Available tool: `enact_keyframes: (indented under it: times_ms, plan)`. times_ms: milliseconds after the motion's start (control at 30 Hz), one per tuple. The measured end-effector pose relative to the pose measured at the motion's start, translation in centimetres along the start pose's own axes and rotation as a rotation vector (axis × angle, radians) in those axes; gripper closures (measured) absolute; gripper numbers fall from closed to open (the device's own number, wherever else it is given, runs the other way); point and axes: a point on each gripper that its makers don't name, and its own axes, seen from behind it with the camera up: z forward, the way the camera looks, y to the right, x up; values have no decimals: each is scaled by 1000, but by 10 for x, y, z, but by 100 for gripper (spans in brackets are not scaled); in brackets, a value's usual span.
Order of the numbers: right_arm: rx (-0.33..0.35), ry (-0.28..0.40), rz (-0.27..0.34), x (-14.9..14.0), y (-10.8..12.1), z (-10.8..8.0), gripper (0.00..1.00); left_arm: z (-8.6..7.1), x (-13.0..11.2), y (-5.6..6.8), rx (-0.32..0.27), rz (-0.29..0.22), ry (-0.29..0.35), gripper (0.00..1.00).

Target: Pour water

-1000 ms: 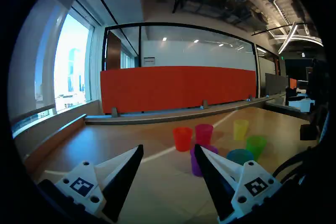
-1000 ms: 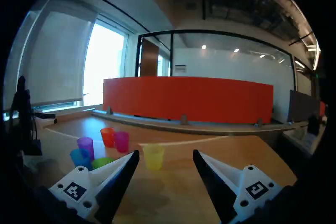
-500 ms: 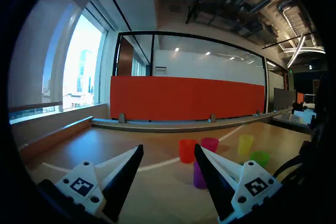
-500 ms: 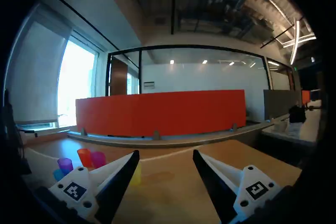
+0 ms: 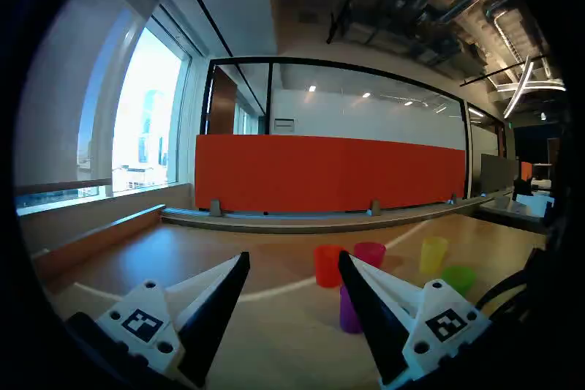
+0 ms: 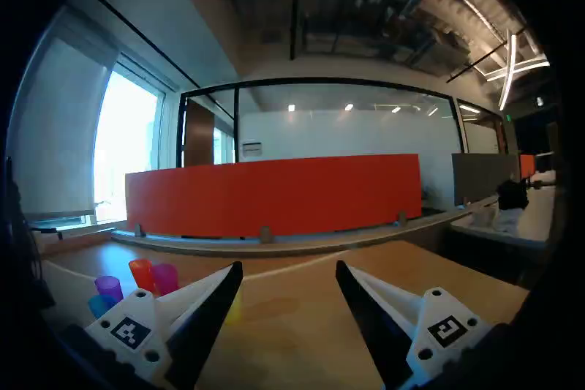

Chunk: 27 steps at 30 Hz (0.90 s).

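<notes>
Both grippers hang low over the bench (image 5: 168, 251), fingers spread and holding nothing. The left gripper (image 5: 292, 255) faces the cups; the right gripper (image 6: 288, 265) has them off to its left. The orange cup (image 5: 327, 265), magenta cup (image 5: 369, 252) and purple cup (image 5: 348, 309) stand bunched together, with the yellow cup (image 5: 433, 255) and green cup (image 5: 457, 278) near them. I can't tell which holds water. Packed this tight, a finger reaching for one could knock over its neighbour. They look light, so a hard squeeze might slop water out.
</notes>
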Motion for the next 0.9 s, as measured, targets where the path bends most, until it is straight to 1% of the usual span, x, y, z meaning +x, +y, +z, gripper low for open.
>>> enact_keyframes:
  times_ms: [100,300,600,800,900]
  plan:
    - [0,-2,-8,-1,2,-2,1,1,-1,1,-1,-5,-1,10]
    - [-2,-7,-26,-6,3,-1,1,3,-3,1,13,-2,0,11]
    - [5,-30,-39,-12,-2,0,1,7,-11,3,32,1,2,11]
    - [8,-48,-51,-14,-6,5,1,9,-18,-2,53,22,4,11]
    - [13,-48,-53,-12,-12,5,1,9,-24,-5,57,28,1,11]
